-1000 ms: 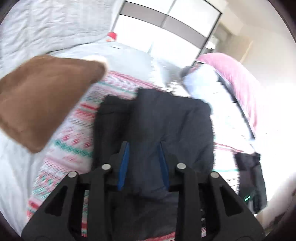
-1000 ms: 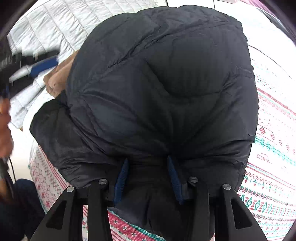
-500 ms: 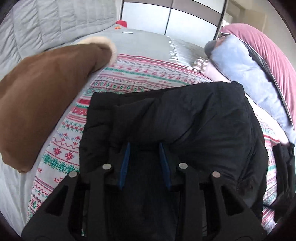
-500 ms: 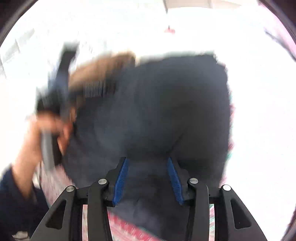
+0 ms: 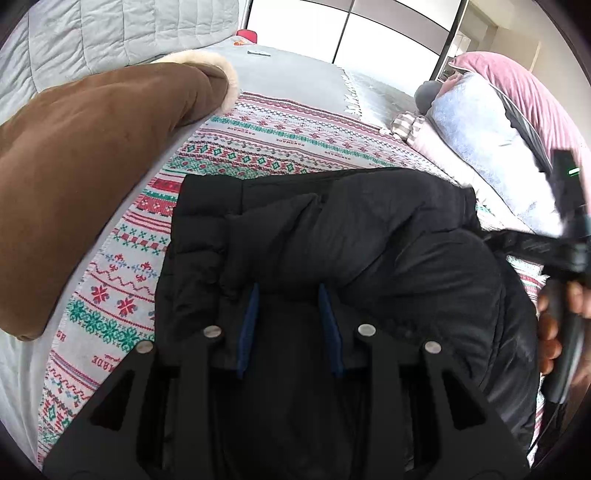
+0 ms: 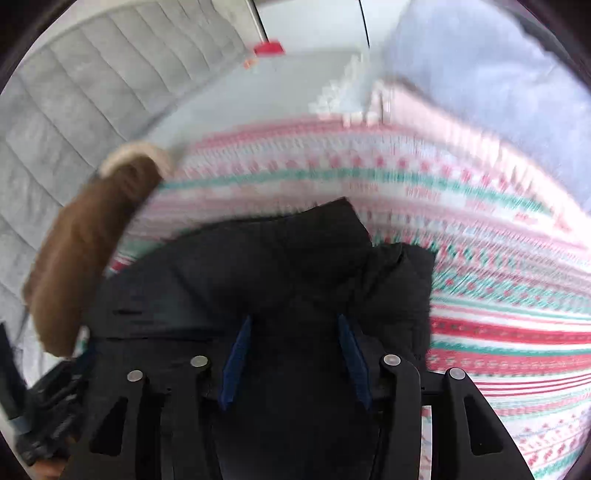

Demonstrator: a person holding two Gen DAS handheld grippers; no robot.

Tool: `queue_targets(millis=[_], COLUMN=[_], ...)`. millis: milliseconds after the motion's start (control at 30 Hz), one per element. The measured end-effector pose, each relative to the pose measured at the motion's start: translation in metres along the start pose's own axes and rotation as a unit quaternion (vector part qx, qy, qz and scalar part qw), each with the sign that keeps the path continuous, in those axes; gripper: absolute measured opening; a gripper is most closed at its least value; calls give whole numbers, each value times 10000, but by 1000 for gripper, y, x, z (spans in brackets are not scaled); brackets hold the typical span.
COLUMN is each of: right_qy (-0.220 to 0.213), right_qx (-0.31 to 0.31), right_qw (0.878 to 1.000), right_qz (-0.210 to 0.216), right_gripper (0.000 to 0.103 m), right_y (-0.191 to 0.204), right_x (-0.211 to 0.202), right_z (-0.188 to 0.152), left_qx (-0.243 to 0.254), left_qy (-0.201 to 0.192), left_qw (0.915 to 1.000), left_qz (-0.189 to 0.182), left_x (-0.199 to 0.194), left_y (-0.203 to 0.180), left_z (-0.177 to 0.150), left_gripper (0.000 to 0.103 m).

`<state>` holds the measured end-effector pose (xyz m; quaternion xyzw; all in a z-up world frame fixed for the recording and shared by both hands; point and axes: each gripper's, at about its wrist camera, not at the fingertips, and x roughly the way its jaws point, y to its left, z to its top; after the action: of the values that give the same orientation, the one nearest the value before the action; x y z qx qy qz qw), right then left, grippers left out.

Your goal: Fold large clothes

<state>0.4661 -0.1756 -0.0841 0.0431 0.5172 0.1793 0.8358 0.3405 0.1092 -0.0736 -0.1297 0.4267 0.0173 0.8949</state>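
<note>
A black puffer jacket (image 5: 369,229) lies bunched on a patterned red, green and white blanket (image 5: 277,140) on a bed. My left gripper (image 5: 288,288) is shut on a fold of the jacket at its near edge, the blue pads sunk in the fabric. In the right wrist view, which is blurred, the jacket (image 6: 258,266) fills the gap of my right gripper (image 6: 294,319). Its jaws are opening a little and the pads still touch the fabric. A person's hand (image 5: 554,325) holds the right gripper's handle at the right edge of the left wrist view.
A brown coat with pale fleece trim (image 5: 81,166) lies left of the jacket. Light blue (image 5: 480,129) and pink (image 5: 524,85) pillows are stacked at the right. A grey quilted headboard (image 5: 110,33) and a small red object (image 5: 246,34) are at the back.
The jacket has been lowered from hanging in the air onto the blanket. My right gripper swept sideways with the fabric and its jaws stand wider. The left gripper sank and then held still.
</note>
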Motion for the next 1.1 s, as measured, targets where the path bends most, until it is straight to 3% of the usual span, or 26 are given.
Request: queue_targets(millis=[100,300,433,500,567,633,767,833,967,1100], right_qy=[228,227,87,-160,-537,-789,-870,-751,-698,-475], right_qx=[28,-84,-285,-187,-84,-317,-586,-621,-623,-740], right_qw=[9997,9996,9979,9975,9980,9960,9945,9951,9955,9961], right_qz=[34,-143,-575,-667,-331,-265,54,188,116,94], right_gripper=[50,51,51,52,53,53,53,53,53,53], right_y=[-6,0,15,17,13,20,34,40,44,45], right_x=[26,38,30,-1,-41,-82,-118,-111,-75,-52], right_z=[2,-5,-5,-14,-33,-63,-112,-130,-148,-143], left_qx=[40,110,319,302,284,219,251,164,-29,-22], left_qy=[31,52,-21,-15,64,69,-121,-149,62,180], left_qw=[10000,9998,9989,9992,9994,9997,9995,9996,9999,9998], left_qz=[47,163,332,242,162,112,136,192,102,99], left_x=[5,16,19,16,7,-6,-35,-39,-28,-18], left_y=[-1,-3,-8,-6,-3,-1,-5,-2,9,7], left_z=[1,1,-3,-2,1,3,-5,-11,-20,-22], left_gripper=[37,37,37,37,37,37,40,48,50,52])
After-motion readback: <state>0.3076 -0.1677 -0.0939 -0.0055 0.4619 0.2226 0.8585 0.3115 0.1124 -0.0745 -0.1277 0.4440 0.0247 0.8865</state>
